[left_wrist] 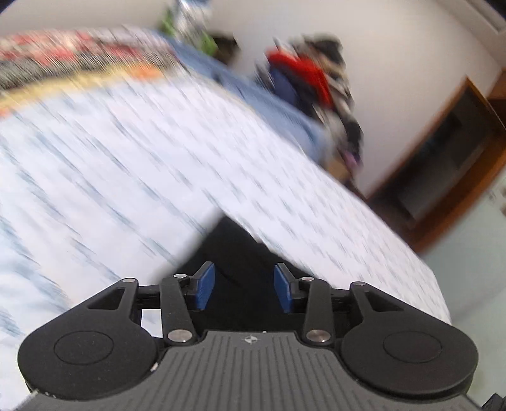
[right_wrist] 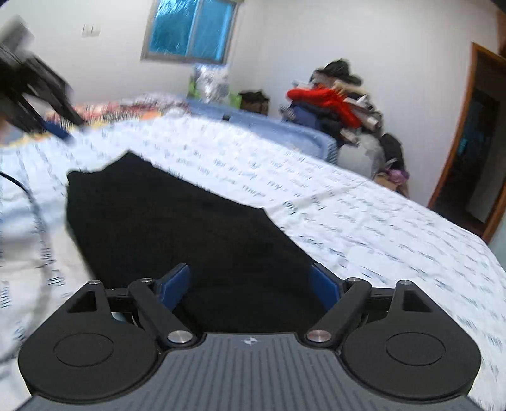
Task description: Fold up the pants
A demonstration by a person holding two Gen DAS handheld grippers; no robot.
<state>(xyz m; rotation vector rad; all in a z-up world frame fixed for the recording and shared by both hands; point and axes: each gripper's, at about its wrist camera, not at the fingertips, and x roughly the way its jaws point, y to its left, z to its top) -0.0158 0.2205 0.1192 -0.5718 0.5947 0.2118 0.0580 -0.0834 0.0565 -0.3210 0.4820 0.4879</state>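
Hovering, right gripper (right_wrist: 249, 286): jaws spread wide, nothing between the blue pads (right_wrist: 175, 284); black cloth lies beneath them.
Left gripper (left_wrist: 243, 286): jaws partly apart and empty, a dark corner of cloth just under its tips; also visible as a blurred shape at 10 o'clock in the right wrist view.
Pants (right_wrist: 164, 221): black, lying flat on the bed sheet (right_wrist: 363, 227), stretching from 6 o'clock toward 10 o'clock in a compact slab with one ragged far edge.
Progress: judging by the short, broad outline, at least one fold looks done; whether another fold or only smoothing is left, I cannot tell.
Far: clothes pile (right_wrist: 335, 101) at 1 o'clock, window (right_wrist: 193, 28) at 12 o'clock.
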